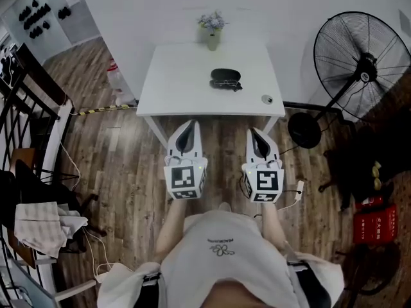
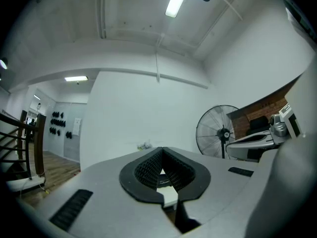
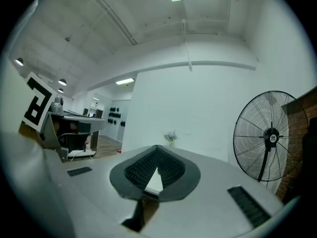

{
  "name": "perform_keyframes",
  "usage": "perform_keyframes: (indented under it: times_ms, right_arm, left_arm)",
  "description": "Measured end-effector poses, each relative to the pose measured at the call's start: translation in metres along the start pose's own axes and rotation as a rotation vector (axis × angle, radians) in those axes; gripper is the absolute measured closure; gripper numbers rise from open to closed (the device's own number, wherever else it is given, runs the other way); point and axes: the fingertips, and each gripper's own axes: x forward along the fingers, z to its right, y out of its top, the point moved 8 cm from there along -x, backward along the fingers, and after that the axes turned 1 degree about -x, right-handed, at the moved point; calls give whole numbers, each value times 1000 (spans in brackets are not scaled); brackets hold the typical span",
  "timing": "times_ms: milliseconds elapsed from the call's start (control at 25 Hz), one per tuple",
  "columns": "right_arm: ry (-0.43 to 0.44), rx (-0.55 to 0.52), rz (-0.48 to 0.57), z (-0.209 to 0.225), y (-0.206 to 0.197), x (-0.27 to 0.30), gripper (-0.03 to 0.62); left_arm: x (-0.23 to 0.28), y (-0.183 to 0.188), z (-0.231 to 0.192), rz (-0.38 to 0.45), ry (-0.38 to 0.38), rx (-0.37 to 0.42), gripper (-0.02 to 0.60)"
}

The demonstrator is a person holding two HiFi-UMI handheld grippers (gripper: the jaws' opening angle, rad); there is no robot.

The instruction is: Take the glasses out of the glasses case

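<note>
The glasses case [image 1: 225, 76], dark and oval, lies near the middle of the white table [image 1: 173, 88], at twelve o'clock from both grippers and well apart from them. A dark shape [image 1: 236, 86] at its five o'clock edge may be the glasses. The head view is too small to tell, or to show whether the lid is up. A vase [image 1: 212, 40] at the table's twelve o'clock edge holds flowers [image 1: 212, 22]. The left hand-held gripper [image 1: 191, 126] and right hand-held gripper [image 1: 255, 133] are both closed on nothing.

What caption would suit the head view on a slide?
Left gripper and right gripper, both shut, held short of a white table bearing the glasses case.
</note>
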Motion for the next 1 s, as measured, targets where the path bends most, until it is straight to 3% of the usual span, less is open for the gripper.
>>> perform_keyframes:
  times_ms: [520, 760, 1000]
  right_arm:
    - [58, 10, -40, 22, -26, 11, 585]
    - [100, 28, -70, 30, -43, 12, 585]
    - [114, 40, -61, 43, -47, 29, 585]
  left_arm:
    - [24, -23, 16, -27, 5, -4, 566]
    - [32, -35, 23, -30, 21, -58, 566]
    - [59, -38, 23, -22, -1, -60, 565]
